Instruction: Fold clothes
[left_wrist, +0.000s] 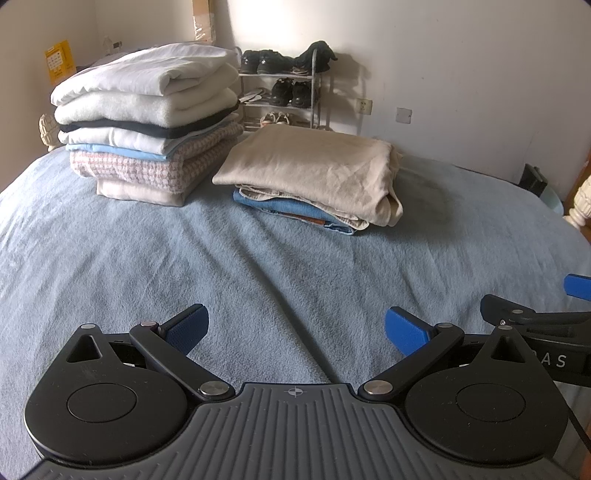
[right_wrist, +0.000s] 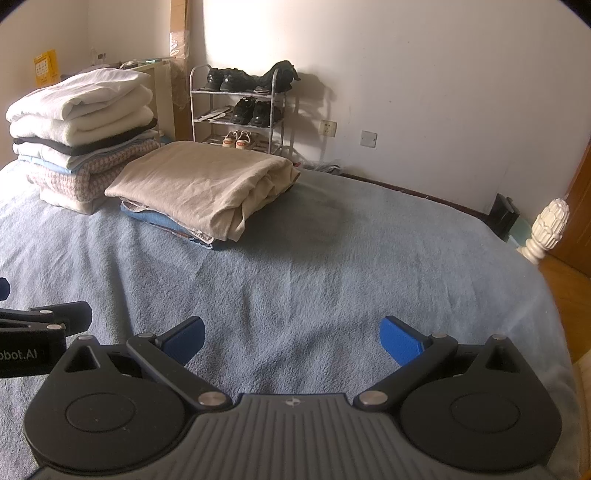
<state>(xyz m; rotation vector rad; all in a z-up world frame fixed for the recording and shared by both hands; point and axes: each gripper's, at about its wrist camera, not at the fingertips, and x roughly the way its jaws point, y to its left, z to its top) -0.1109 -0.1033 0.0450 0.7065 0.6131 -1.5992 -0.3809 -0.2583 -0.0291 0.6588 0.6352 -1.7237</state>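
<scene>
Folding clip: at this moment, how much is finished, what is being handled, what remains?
Done: a tall stack of folded clothes and a shorter pile, beige garment over folded jeans, sit on the blue bedspread. In hand: nothing; left gripper and right gripper are open and empty. Left: no unfolded clothing is in view.

Blanket (left_wrist: 147, 258): pale blue. Folded top garment (left_wrist: 314, 166): beige, over blue denim (left_wrist: 280, 208). Tall stack (left_wrist: 147, 122): white, cream, black, light blue, pink-white houndstooth. Gripper pads (right_wrist: 400, 341): bright blue. Shoe rack (right_wrist: 236, 107): grey
</scene>
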